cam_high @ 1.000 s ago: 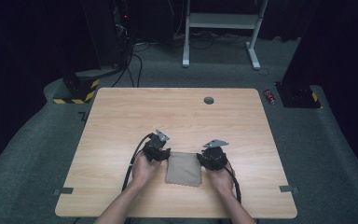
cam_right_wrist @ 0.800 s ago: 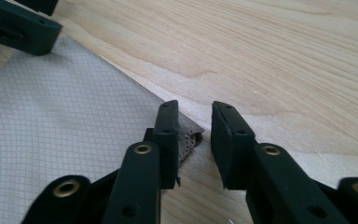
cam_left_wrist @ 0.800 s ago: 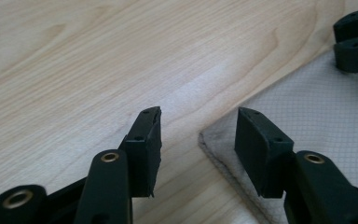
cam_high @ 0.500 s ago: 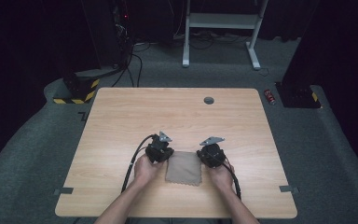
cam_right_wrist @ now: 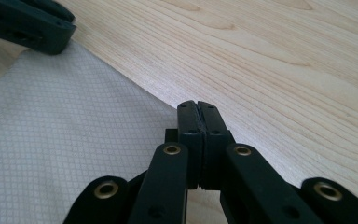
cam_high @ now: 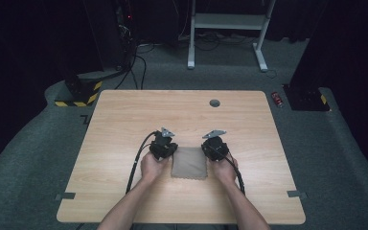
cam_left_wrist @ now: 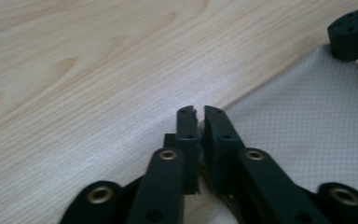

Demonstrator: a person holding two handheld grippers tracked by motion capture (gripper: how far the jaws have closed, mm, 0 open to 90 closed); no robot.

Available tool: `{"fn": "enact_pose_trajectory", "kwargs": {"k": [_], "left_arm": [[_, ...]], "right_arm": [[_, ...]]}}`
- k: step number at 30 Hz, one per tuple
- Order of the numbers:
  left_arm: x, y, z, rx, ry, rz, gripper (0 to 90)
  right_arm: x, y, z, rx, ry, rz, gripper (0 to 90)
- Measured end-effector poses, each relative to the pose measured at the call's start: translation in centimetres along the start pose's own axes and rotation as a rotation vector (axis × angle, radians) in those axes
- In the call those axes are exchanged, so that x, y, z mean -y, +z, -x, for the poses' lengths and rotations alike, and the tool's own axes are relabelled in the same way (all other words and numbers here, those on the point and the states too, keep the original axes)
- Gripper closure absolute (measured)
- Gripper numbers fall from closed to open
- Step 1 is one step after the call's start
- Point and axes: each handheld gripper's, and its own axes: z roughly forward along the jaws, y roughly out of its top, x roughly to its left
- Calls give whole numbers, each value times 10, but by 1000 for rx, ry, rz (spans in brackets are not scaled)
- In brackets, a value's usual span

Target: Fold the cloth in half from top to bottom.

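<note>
Cloth [cam_high: 189, 163] lies flat near the front of the table [cam_high: 124, 120] between both grippers; the right gripper [cam_right_wrist: 198, 106] is pinched shut at its edge, the left gripper [cam_left_wrist: 199, 111] has just opened a crack, so lifting or folding seems not yet begun.

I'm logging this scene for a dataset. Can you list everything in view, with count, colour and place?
cloth: one, grey-beige, near middle of the table, between the grippers
table: one, light wood
grommet: one, dark, far side of the table
can: one, red, on the floor past the table's far right corner
frame: one, white metal, on the floor behind
left gripper: one, black, at the cloth's left edge, jaws a slit apart
right gripper: one, black, shut at the cloth's right edge
hands: two, one on each gripper
</note>
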Motion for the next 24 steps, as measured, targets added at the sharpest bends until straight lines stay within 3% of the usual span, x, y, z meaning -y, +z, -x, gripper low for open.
{"fn": "enact_pose_trajectory", "kwargs": {"k": [1, 4, 9, 11, 14, 16, 21, 24], "left_arm": [[1, -3, 1, 11, -6, 11, 699], [6, -15, 10, 17, 37, 23, 627], [26, -17, 19, -15, 108, -48, 598], [30, -18, 15, -12, 88, -36, 596], [27, -17, 9, -38, 102, -36, 593], [27, -16, 7, -31, 79, -37, 586], [37, -29, 19, 24, 48, -6, 524], [47, -35, 29, 18, 66, -13, 504]], "right_arm": [[0, 1, 0, -1, 2, -3, 894], [0, 4, 1, -1, 5, -10, 893], [0, 6, 0, 2, 8, -12, 893], [0, 7, 1, 4, 3, -12, 893], [0, 8, 1, 6, 6, -17, 893], [0, 9, 1, 7, 8, -18, 891], [3, 2, 1, -16, 37, 12, 824], [5, -6, -2, -33, 29, 31, 764]]}}
